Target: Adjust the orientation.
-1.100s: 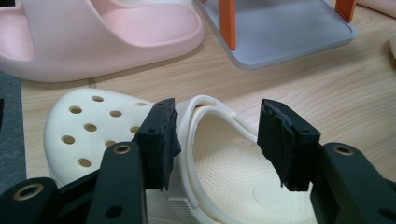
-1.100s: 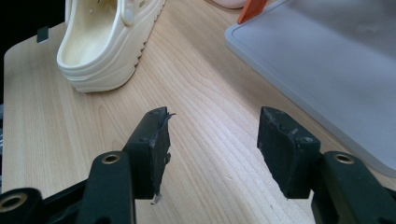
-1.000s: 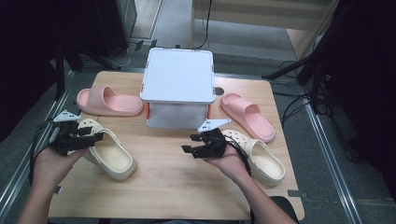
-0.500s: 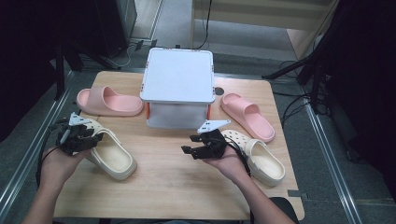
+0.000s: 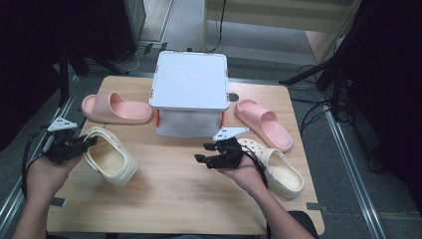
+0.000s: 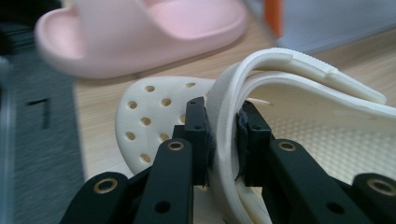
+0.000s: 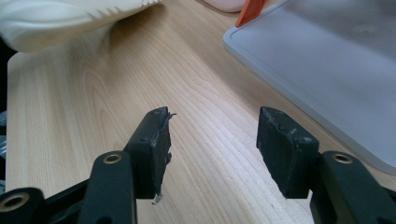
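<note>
A cream clog (image 5: 110, 161) lies at the table's left, and my left gripper (image 5: 83, 143) is shut on its side rim. In the left gripper view the two pads pinch the clog's cream wall (image 6: 224, 126), with its perforated toe (image 6: 154, 116) behind. My right gripper (image 5: 203, 153) hovers open over the middle of the table, nothing between its jaws; in the right gripper view its gripper (image 7: 212, 140) stands above bare wood. A second cream clog (image 5: 278, 169) rests behind the right hand.
A white lidded box (image 5: 189, 94) stands at the table's back centre. One pink slide (image 5: 115, 107) lies left of it, another pink slide (image 5: 263, 123) right of it. The wooden table (image 5: 169, 199) has free room in front. Black stands and cables surround the table.
The left gripper has slid a little to the right and closed on the clog's rim. The right gripper has held still.
</note>
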The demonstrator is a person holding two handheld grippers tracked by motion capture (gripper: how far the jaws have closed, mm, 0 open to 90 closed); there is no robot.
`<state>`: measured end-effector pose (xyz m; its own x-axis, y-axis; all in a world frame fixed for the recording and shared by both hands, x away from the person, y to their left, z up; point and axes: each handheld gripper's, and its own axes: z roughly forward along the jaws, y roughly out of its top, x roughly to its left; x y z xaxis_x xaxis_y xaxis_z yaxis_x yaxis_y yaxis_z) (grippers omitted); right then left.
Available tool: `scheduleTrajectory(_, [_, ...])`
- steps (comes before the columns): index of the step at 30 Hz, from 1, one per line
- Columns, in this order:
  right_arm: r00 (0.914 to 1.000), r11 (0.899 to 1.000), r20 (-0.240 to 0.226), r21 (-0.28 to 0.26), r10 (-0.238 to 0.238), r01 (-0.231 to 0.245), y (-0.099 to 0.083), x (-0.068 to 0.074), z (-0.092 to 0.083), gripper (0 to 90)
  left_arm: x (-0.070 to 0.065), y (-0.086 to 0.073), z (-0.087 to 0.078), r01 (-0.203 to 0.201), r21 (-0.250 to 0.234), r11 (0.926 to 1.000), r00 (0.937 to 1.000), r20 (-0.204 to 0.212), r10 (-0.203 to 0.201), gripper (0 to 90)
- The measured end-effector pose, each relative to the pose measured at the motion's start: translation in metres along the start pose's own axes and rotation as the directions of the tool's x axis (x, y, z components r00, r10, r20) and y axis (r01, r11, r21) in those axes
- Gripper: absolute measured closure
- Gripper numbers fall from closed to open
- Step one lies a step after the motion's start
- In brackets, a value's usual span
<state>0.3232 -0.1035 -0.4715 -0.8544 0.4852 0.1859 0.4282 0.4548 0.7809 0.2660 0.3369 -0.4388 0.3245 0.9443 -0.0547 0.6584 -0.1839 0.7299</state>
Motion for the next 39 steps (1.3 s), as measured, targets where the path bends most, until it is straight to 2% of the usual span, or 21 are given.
scheduleTrajectory(5, [1.0,1.0,0.003,-0.007,-0.002,0.002,-0.001,0.001,-0.001,45.1,-0.018,0.01,-0.004,-0.046,-0.019,0.9988,0.9967,0.066,0.047,77.5])
scheduleTrajectory(7, [1.0,1.0,0.006,-0.01,0.001,-0.001,-0.002,0.002,-0.004,45.1,-0.031,0.016,-0.001,-0.073,-0.025,0.997,0.9913,0.108,0.075,77.5])
scheduleTrajectory(8, [1.0,1.0,0.005,-0.012,-0.002,0.002,-0.002,0.002,-0.004,45.1,-0.031,0.016,-0.001,-0.073,-0.025,0.997,0.9913,0.108,0.075,77.5])
scheduleTrajectory(13, [0.9999,1.0,0.015,-0.025,0.006,-0.006,-0.006,0.005,-0.009,45.1,-0.057,0.027,0.01,-0.142,-0.03,0.9895,0.9718,0.186,0.145,77.4])
scheduleTrajectory(17, [0.9996,0.999,0.025,-0.03,0.013,-0.013,-0.01,0.008,-0.014,45.1,-0.078,0.034,0.023,-0.199,-0.022,0.9797,0.9497,0.242,0.199,77.2])
scheduleTrajectory(18, [0.9994,0.999,0.03,-0.037,0.016,-0.015,-0.013,0.01,-0.016,45.1,-0.088,0.037,0.03,-0.229,-0.018,0.9732,0.9352,0.273,0.225,77.2])
scheduleTrajectory(19, [0.9994,0.999,0.03,-0.037,0.016,-0.015,-0.013,0.01,-0.016,45.1,-0.088,0.037,0.03,-0.229,-0.018,0.9732,0.9352,0.273,0.225,77.2])
scheduleTrajectory(20, [0.9988,0.999,0.044,-0.041,0.02,-0.018,-0.016,0.011,-0.02,45.1,-0.095,0.039,0.034,-0.247,-0.019,0.9689,0.9264,0.289,0.241,77.2])
scheduleTrajectory(21, [0.9988,0.999,0.044,-0.041,0.02,-0.018,-0.016,0.011,-0.02,45.1,-0.098,0.04,0.036,-0.252,-0.018,0.9676,0.9227,0.297,0.246,77.2])
scheduleTrajectory(22, [0.9981,0.999,0.058,-0.04,0.021,-0.019,-0.019,0.012,-0.023,45.0,-0.105,0.043,0.04,-0.274,-0.022,0.9614,0.9113,0.313,0.267,77.1])
scheduleTrajectory(23, [0.9981,0.999,0.058,-0.04,0.021,-0.019,-0.019,0.012,-0.023,45.0,-0.107,0.044,0.042,-0.284,-0.023,0.9585,0.907,0.318,0.277,77.1])
scheduleTrajectory(27, [0.9963,0.999,0.08,-0.042,0.032,-0.029,-0.024,0.013,-0.029,44.9,-0.123,0.05,0.055,-0.328,-0.023,0.9444,0.8799,0.356,0.314,77.0])
scheduleTrajectory(28, [0.995,0.998,0.09,-0.045,0.043,-0.039,-0.027,0.014,-0.032,44.9,-0.128,0.052,0.059,-0.352,-0.023,0.9358,0.867,0.369,0.335,76.9])
scheduleTrajectory(29, [0.995,0.998,0.09,-0.045,0.043,-0.039,-0.027,0.014,-0.032,44.9,-0.128,0.052,0.059,-0.352,-0.023,0.9358,0.867,0.369,0.335,76.9])
scheduleTrajectory(30, [0.9938,0.998,0.1,-0.047,0.05,-0.046,-0.03,0.014,-0.034,44.8,-0.133,0.054,0.062,-0.366,-0.023,0.9303,0.8579,0.379,0.347,76.9])
scheduleTrajectory(31, [0.9938,0.998,0.1,-0.047,0.05,-0.046,-0.03,0.014,-0.034,44.8,-0.134,0.054,0.063,-0.367,-0.027,0.9299,0.8561,0.381,0.349,76.9])
scheduleTrajectory(34, [0.9918,0.997,0.112,-0.05,0.062,-0.057,-0.033,0.016,-0.037,44.8,-0.14,0.057,0.07,-0.391,-0.041,0.9194,0.8417,0.388,0.375,76.7])
scheduleTrajectory(35, [0.9918,0.997,0.112,-0.05,0.062,-0.057,-0.033,0.016,-0.037,44.8,-0.142,0.057,0.072,-0.396,-0.045,0.9172,0.8395,0.387,0.381,76.7])
scheduleTrajectory(37, [0.991,0.997,0.116,-0.05,0.068,-0.062,-0.035,0.018,-0.038,44.8,-0.145,0.057,0.081,-0.412,-0.024,0.9108,0.8326,0.396,0.387,76.4])
scheduleTrajectory(38, [0.9908,0.997,0.118,-0.049,0.068,-0.062,-0.036,0.018,-0.038,44.8,-0.145,0.057,0.083,-0.411,-0.027,0.9114,0.8237,0.418,0.383,75.9])
scheduleTrajectory(39, [0.9906,0.997,0.119,-0.048,0.067,-0.061,-0.036,0.019,-0.037,44.8,-0.146,0.057,0.084,-0.415,-0.025,0.9093,0.8193,0.424,0.386,75.4])
